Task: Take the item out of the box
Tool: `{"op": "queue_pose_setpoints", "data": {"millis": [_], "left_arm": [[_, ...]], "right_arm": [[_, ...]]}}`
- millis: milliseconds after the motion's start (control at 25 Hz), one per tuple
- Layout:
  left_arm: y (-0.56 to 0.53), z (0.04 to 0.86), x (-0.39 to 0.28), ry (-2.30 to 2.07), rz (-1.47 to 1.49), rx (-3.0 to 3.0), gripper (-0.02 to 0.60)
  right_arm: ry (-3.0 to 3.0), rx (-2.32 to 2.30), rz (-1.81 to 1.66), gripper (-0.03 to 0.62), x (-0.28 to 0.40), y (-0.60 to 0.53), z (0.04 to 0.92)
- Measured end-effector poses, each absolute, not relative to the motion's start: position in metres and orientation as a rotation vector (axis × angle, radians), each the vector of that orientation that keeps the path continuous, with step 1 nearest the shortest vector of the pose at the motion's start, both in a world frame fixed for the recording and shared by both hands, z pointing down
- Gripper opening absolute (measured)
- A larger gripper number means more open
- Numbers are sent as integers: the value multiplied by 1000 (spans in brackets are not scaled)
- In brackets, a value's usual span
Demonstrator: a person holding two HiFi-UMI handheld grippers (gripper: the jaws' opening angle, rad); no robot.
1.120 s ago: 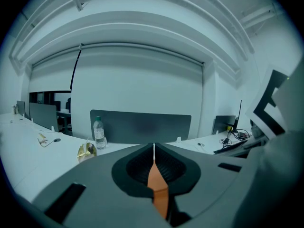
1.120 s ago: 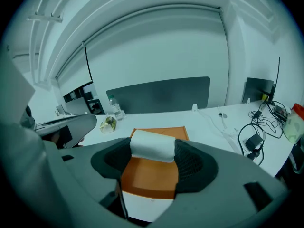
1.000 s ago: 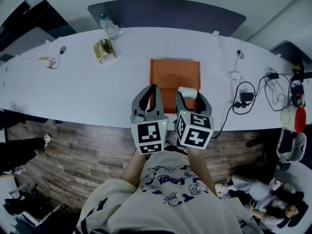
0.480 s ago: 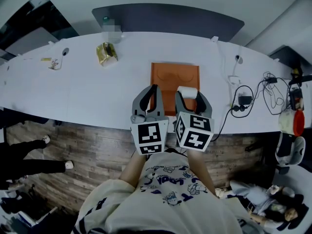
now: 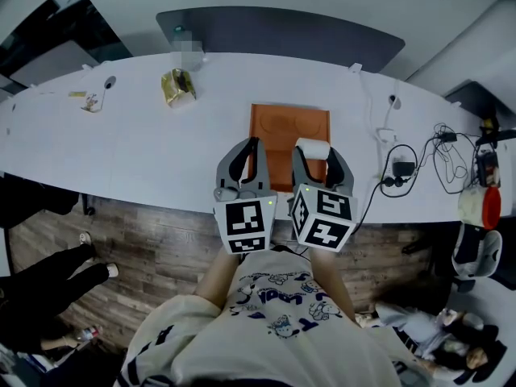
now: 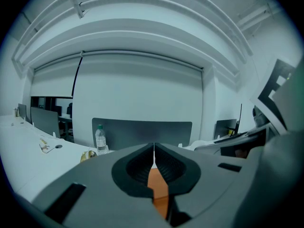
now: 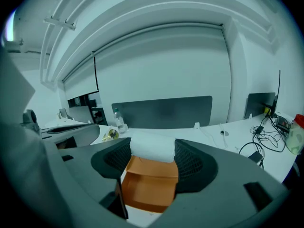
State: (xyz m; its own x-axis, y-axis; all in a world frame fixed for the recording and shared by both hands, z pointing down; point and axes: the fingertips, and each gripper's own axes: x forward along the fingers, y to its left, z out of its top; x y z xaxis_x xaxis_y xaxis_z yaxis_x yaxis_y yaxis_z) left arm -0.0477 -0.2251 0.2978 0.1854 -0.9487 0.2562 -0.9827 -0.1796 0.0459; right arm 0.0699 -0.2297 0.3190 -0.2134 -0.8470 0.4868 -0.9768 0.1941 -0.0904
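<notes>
Item point(image 5: 313, 148) still clamped in R tongs point(image 5: 316, 155) over box point(image 5: 280, 127).

Left gripper point(image 5: 255, 145): jaws pressed together, nothing between, held forward. Right gripper point(image 5: 315, 156): alongside, jaws clamped on white roll point(image 5: 311, 145).

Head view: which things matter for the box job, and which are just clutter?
Job:
orange box, open on the table
white item, gripped by the right gripper at the box's near edge
left gripper, shut, empty

Lying about:
water bottle
gold packet
cables
</notes>
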Motion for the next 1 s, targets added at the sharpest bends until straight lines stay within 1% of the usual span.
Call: {"op": "queue_pose_setpoints", "data": {"millis": [1000], "left_arm": [[-223, 294, -56, -1894, 233, 2245, 21]], "right_arm": [[-2192, 1738, 522, 287, 69, -230, 309]]}}
